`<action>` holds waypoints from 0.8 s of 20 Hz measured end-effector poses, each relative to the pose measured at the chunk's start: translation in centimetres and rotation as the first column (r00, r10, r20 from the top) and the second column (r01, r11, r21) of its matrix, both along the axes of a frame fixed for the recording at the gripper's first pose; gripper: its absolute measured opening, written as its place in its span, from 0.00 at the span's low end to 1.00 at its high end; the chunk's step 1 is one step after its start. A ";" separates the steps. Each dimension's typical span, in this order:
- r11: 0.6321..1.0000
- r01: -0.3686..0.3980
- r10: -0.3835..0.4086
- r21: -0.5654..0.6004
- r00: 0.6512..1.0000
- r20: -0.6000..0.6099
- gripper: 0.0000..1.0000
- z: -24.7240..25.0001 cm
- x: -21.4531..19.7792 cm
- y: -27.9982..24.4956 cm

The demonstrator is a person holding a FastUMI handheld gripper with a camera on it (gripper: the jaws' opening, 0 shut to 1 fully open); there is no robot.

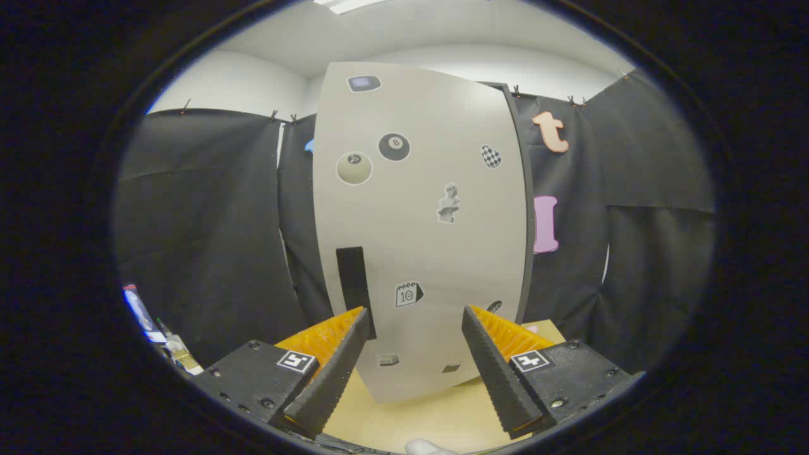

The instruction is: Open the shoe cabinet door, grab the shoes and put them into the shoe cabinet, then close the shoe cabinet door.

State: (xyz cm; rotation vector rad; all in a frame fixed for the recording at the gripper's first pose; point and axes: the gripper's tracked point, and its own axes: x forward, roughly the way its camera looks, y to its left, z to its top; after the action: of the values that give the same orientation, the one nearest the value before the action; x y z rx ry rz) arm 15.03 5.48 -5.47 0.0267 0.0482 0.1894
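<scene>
The tongs (414,322) are spread wide with nothing between their fingers, hovering above the pale wooden table (430,420). Dead ahead at twelve o'clock stands the shoe cabinet door (436,253), a light grey panel dotted with stickers (394,146), just beyond the fingertips. Its dark vertical handle (352,278) sits at about eleven o'clock from the tongs, just above the left fingertip.
</scene>
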 end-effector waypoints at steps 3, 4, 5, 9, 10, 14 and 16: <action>0.999 0.032 -0.032 -0.016 0.999 -0.003 0.98 1.3 -1.1 -2.0; 0.999 0.037 -0.037 -0.015 0.999 0.004 0.98 2.0 -1.4 -2.5; 0.999 0.046 -0.046 -0.014 0.999 0.009 0.98 2.5 -1.8 -3.1; 0.996 0.092 -0.092 0.008 0.996 -0.004 0.98 3.9 -4.1 -5.5; 0.995 0.100 -0.100 0.009 0.995 -0.001 0.98 4.3 -4.7 -6.1; 0.986 0.165 -0.164 -0.015 0.986 0.009 0.98 5.3 -7.8 -8.5; 0.981 0.190 -0.190 -0.025 0.982 0.012 0.97 5.5 -9.4 -9.3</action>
State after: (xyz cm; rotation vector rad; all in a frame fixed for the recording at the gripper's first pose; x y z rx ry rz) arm 5.68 -3.80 0.03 0.0042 0.0382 -0.0024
